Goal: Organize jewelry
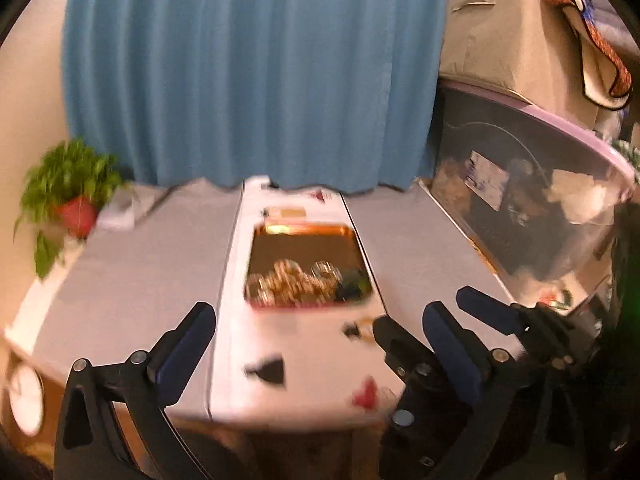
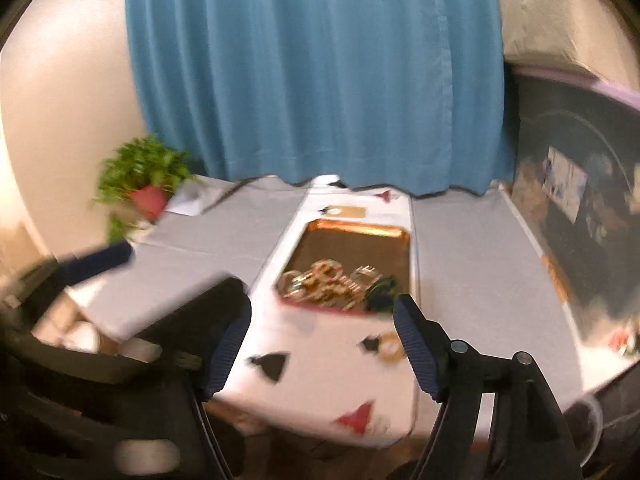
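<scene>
A copper tray [image 1: 260, 252] [image 2: 400, 256] lies on a white runner [image 1: 304, 352] printed with black and red shapes. A tangled pile of gold and silver jewelry [image 1: 296, 284] [image 2: 332, 284] fills its near end. A small gold piece [image 2: 390, 350], blurred, lies on the runner in front of the tray. My left gripper [image 1: 319, 309] hangs open above the table's near edge, short of the tray, with nothing between its fingers. My right gripper [image 2: 320, 298] is open and empty beside it. One of its fingers [image 1: 488, 312] shows at the right of the left wrist view.
Grey cloth [image 1: 132, 264] covers the table on both sides of the runner. A green plant in a red pot [image 1: 76, 208] [image 2: 146, 196] stands at the far left corner. A clear bin with a lilac lid [image 1: 520, 208] and a beige box [image 1: 512, 40] crowd the right side. A blue curtain [image 2: 320, 72] hangs behind.
</scene>
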Motion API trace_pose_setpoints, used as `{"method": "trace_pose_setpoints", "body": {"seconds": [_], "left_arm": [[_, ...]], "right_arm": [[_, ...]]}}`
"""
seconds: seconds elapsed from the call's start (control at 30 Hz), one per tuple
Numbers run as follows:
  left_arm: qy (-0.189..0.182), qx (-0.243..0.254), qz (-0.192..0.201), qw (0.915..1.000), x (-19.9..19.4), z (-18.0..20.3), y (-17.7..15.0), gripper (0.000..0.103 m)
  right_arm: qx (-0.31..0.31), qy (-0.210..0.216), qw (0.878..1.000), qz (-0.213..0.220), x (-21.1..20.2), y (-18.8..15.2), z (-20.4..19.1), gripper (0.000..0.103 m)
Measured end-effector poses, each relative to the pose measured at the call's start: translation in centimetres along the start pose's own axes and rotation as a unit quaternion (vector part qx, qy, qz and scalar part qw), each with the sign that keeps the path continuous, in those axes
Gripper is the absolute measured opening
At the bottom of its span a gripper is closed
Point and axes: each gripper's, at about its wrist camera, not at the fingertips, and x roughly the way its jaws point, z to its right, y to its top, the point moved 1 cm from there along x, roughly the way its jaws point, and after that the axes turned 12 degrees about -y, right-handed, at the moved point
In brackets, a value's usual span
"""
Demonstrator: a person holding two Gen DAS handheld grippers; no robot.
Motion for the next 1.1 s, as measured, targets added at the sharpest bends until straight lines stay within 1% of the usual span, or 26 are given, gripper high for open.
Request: {"method": "trace_pose_setpoints", "body": {"seconds": [0.07,0.17,0.23,0.33,0.43,0.5,0.6,0.73,0.8,0.9,1.1], "left_arm": [[0.001,0.001,-0.003,1.0000,-1.6,1.0,-1.3,0.103],[0.030,0.020,-0.003,0.9993,-3.4,2.6,-3.0,0.103],[0.034,0.018,-0.011,0.9992,-4.5,3.4,-3.8,0.103],[0.042,0.033,-0.047,0.9975,-5.0,4.3,-4.5,0.103],[0.042,0.038,-0.046,0.9973,-6.0,4.8,-5.2,0.103],[0.057,0.038,-0.039,0.9969,-6.5,5.0,-5.4,0.103],[0.059,0.031,-0.025,0.9975,-7.2,5.0,-5.7,0.103],[0.061,0.022,-0.004,0.9979,-7.8,4.6,-5.5,0.103],[0.064,0.020,-0.008,0.9977,-7.7,4.3,-5.0,0.103],[0.064,0.021,-0.016,0.9976,-7.4,4.2,-4.7,0.103],[0.065,0.027,-0.028,0.9971,-6.5,4.2,-4.2,0.103]], "right_arm": [[0.003,-0.003,1.000,-0.005,-2.2,-1.3,-0.1,0.075],[0.019,0.002,1.000,-0.014,-4.5,-3.4,0.2,0.075],[0.036,0.010,0.999,-0.026,-6.0,-4.8,0.5,0.075],[0.052,0.019,0.997,-0.049,-7.7,-6.4,1.0,0.075],[0.049,-0.001,0.998,-0.043,-9.2,-7.3,1.1,0.075],[0.049,-0.001,0.998,-0.042,-9.8,-7.5,1.1,0.075],[0.053,-0.012,0.998,-0.033,-10.6,-7.7,1.1,0.075],[0.043,-0.021,0.999,-0.018,-10.9,-7.0,0.6,0.075],[0.042,-0.023,0.999,-0.016,-10.8,-6.5,0.4,0.075],[0.045,-0.018,0.998,-0.026,-10.3,-6.0,0.3,0.075],[0.046,-0.019,0.998,-0.031,-9.4,-5.7,0.6,0.075]]}}
